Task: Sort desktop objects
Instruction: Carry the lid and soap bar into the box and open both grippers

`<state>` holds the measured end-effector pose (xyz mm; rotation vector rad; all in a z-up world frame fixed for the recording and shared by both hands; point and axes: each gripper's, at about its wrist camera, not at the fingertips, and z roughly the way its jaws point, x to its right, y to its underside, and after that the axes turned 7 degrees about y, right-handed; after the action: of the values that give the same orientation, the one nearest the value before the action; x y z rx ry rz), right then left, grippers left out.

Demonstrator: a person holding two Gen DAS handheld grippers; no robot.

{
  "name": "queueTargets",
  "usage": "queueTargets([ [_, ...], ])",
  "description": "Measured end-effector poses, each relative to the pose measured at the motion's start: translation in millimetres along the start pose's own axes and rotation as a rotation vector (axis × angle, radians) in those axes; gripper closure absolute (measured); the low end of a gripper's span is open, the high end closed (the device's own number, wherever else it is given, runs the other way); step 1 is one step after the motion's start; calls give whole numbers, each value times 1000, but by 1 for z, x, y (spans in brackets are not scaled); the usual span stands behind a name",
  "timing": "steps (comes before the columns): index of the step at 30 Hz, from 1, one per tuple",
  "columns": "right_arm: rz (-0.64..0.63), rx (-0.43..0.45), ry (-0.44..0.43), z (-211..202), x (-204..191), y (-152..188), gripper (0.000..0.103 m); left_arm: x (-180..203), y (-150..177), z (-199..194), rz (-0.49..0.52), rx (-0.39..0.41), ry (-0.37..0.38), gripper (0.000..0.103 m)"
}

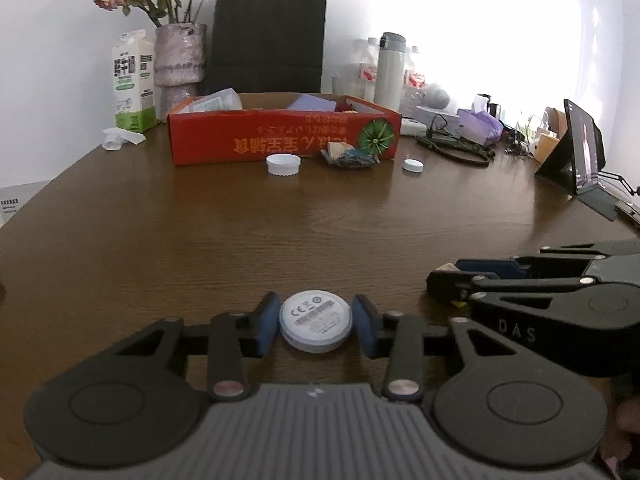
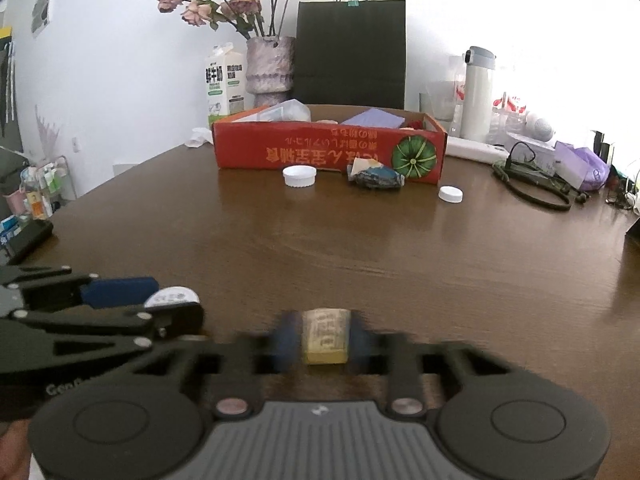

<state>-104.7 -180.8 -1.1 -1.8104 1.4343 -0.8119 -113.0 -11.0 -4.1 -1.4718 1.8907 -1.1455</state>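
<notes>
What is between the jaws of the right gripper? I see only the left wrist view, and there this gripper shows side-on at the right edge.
Observer: The right gripper has a small tan and yellow rectangular block between its jaws.
Operator: Is the block gripped, or only lying there?
Observer: It looks gripped. The blue pads press on both of its sides, though that part of the picture is blurred.
Operator: Is there something left of the brown wooden table that I miss?
Observer: Yes, a small rack of bottles stands beyond its left edge.
</notes>
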Motion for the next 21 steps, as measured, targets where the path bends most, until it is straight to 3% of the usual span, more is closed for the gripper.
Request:
queueTargets([
  [7,-7,57,-17,-30,-3,0,84,2,-7,-31,-27,86,14,63],
  [13,52,145,-58,-39,8,-39,84,3,-46,-31,2,162,14,63],
  [19,74,214,-93,2,27,-122,83,-33,-139,18,-24,224,-12,63],
  [21,74,216,-116,31,34,-163,83,-52,-179,47,-40,201,-16,63],
])
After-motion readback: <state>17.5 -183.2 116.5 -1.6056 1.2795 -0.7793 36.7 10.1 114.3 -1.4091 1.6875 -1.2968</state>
